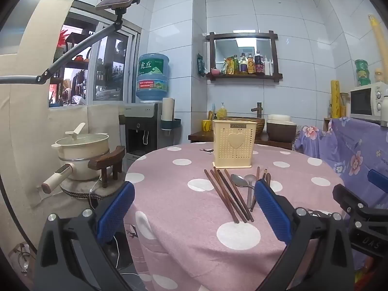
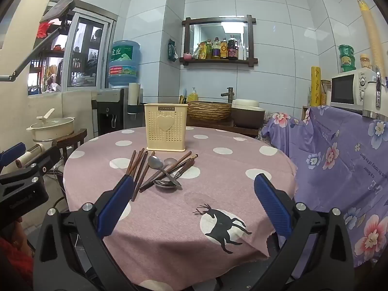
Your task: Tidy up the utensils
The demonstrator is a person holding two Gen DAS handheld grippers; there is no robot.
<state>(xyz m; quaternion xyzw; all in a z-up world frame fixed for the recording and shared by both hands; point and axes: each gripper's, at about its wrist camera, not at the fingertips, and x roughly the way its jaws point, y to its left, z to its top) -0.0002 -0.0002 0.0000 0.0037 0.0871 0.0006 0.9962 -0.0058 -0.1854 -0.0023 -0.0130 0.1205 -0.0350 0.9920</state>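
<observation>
On the round table (image 2: 169, 218), spread with a pink cloth dotted white, a cream perforated utensil holder (image 2: 166, 129) stands upright toward the far side, a heart on its front. Just before it lie dark wooden chopsticks (image 2: 138, 167) in a loose fan, and beside them metal spoons (image 2: 162, 169) crossed with more chopsticks in a small heap. Both grippers hover above the near edge with nothing between their blue pads: the left gripper (image 1: 195, 208) has its fingers spread wide, its right pad overlapping the spoons from this view; the right gripper (image 2: 194, 203) is equally wide, empty, aimed slightly downward at the heap
</observation>
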